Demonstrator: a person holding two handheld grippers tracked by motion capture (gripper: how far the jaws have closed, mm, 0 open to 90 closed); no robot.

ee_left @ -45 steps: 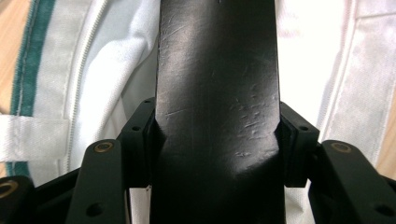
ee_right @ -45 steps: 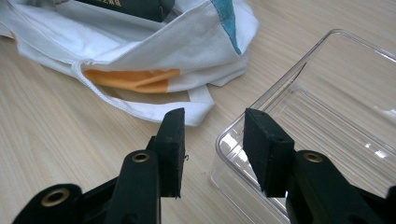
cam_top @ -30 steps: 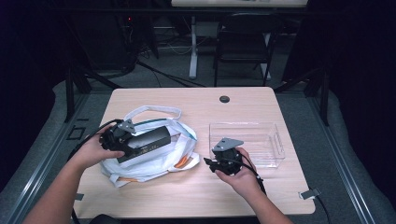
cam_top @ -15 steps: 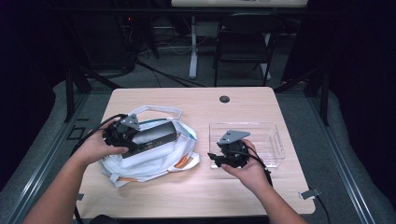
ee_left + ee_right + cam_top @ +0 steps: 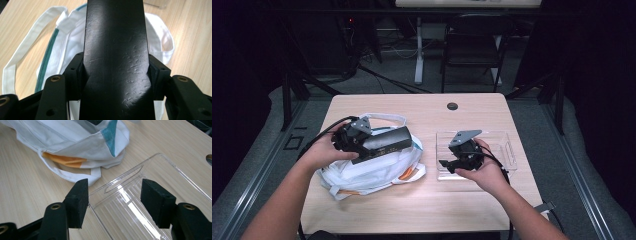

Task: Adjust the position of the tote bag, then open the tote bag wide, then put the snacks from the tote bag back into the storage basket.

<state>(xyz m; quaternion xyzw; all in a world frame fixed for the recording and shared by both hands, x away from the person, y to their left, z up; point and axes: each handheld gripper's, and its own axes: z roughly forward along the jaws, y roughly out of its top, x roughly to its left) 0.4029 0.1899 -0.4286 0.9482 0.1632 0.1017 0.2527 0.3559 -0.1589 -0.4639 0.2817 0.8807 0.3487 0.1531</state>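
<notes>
Wooden worktop (image 5: 422,205) carries a white cloth bag (image 5: 367,172) on its left half and a clear plastic tray (image 5: 507,150) on its right, near each other but not touching. Over the bag, the left claw (image 5: 377,142) is clamped on a long black box (image 5: 115,50), holding it lifted above the fabric. At the tray's near-left edge the right claw (image 5: 113,195) has just been opening; its 2 pads stand apart, gripping nothing.
</notes>
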